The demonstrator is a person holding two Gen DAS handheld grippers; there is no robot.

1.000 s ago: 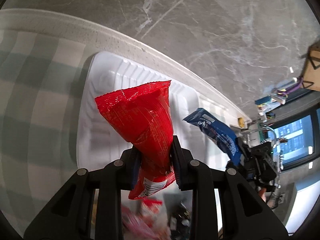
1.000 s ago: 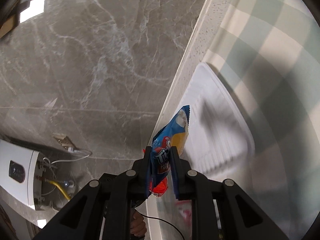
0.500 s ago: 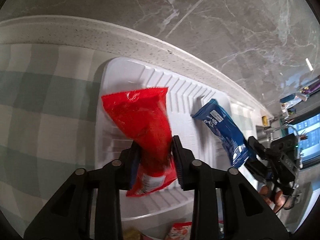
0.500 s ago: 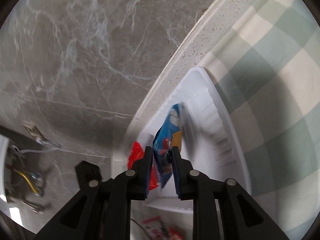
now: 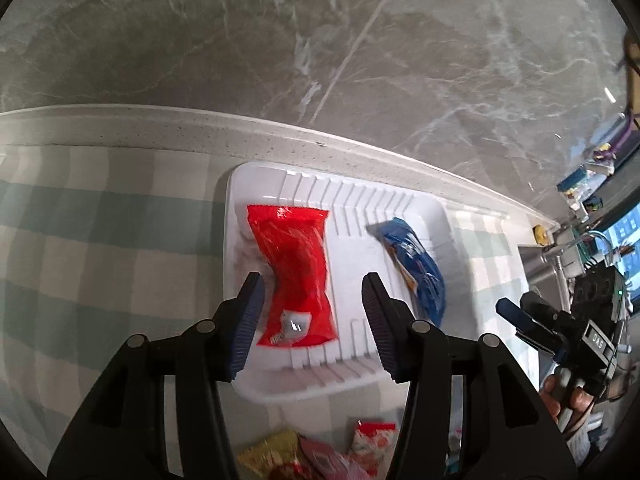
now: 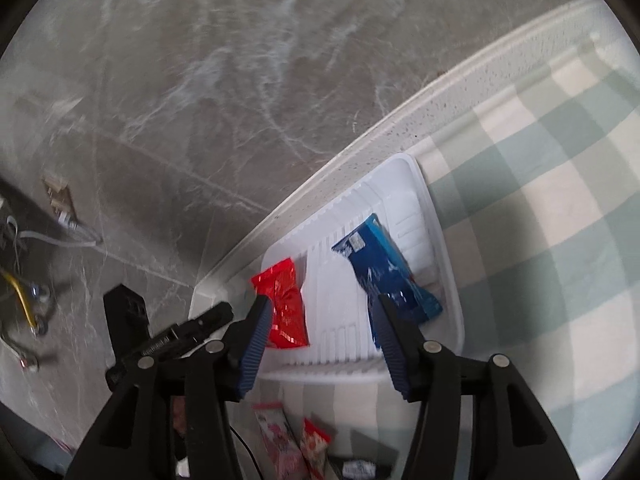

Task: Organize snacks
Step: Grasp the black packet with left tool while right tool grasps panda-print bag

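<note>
A white ribbed tray [image 5: 340, 184] [image 6: 444, 256] sits on the checked cloth by the counter's back edge. A red snack packet [image 5: 298, 276] [image 6: 285, 304] lies in its left half. A blue packet [image 5: 418, 272] [image 6: 386, 272] lies in its right half. My left gripper [image 5: 312, 320] hangs just above the red packet; its jaws are opening and the pads do not touch the packet. My right gripper [image 6: 320, 330] is above the tray's near side, jaws opening, with the blue packet loose below its right finger. The right gripper also shows in the left wrist view [image 5: 532, 324].
Several more snack packets [image 5: 320, 452] [image 6: 296, 444] lie on the checked cloth [image 5: 100, 264] in front of the tray. A grey marble wall [image 5: 320, 40] rises behind the speckled counter edge [image 5: 160, 132]. Cluttered shelves and a screen [image 5: 616, 232] stand at the far right.
Both grippers went from shut on their packets to open. The red and blue packets dropped from the jaws and now lie flat in the tray. Both views tilted back to show the whole tray.
</note>
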